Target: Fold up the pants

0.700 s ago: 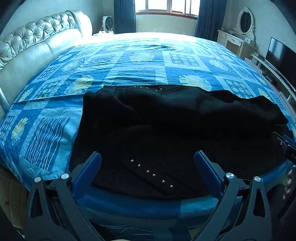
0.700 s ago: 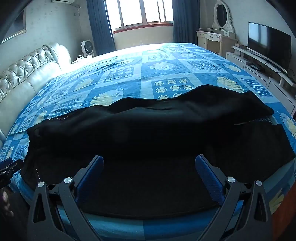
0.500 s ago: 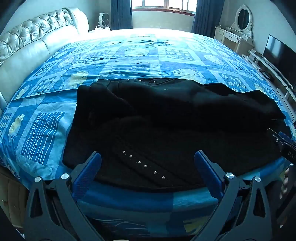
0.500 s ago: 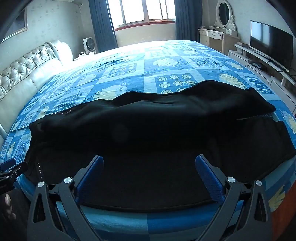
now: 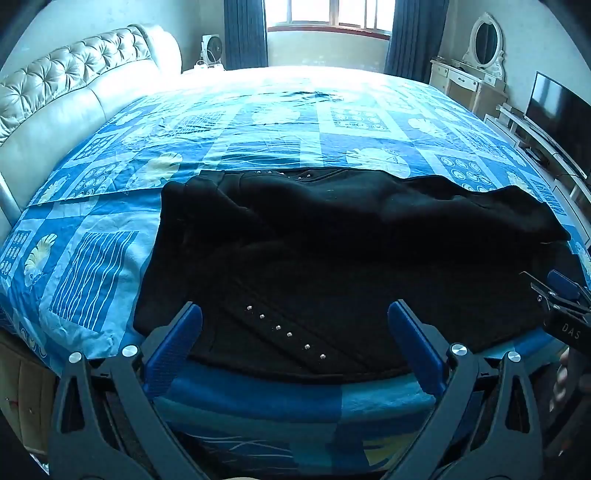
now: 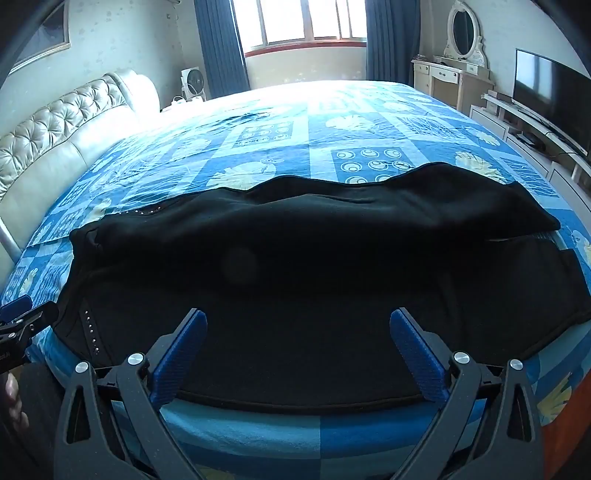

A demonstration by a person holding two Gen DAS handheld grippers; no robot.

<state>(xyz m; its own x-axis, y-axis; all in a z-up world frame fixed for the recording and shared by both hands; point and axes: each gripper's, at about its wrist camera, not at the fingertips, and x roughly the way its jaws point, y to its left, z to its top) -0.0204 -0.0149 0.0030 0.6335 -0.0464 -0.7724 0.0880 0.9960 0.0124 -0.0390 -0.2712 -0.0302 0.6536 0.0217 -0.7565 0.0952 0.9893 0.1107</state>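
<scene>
**Both claws spread above the near bed edge, pants laid flat ahead**

Left gripper (image 5: 295, 317): blue fingers spread wide, nothing between them, held off the cloth over the near hem of the pants (image 5: 332, 251). Right gripper (image 6: 298, 325): same, fingers wide apart and empty, aimed down at the cloth's near edge. Each claw shows at the margin of the other's view; a bit of hand (image 6: 13, 402) is visible at the left border of the right view.

Pants: black, spread crosswise on the bed (image 5: 258, 147), close to its near edge. One layer lies over another, with a raised fold line running along the far side. A diagonal row of small metal studs (image 5: 284, 332) sits just ahead of the left claw; a second row shows along the far edge.

Around: blue patchwork bedspread with shell and stripe prints, bare beyond the pants. Tufted cream headboard (image 5: 66, 85) on the left. Window (image 6: 303, 22) with dark blue curtains at the far wall, small fan (image 6: 192, 83) beside it. Dressing table with oval mirror (image 6: 461, 33) and television (image 6: 550, 92) on the right. Nothing lies between claws and cloth.
</scene>
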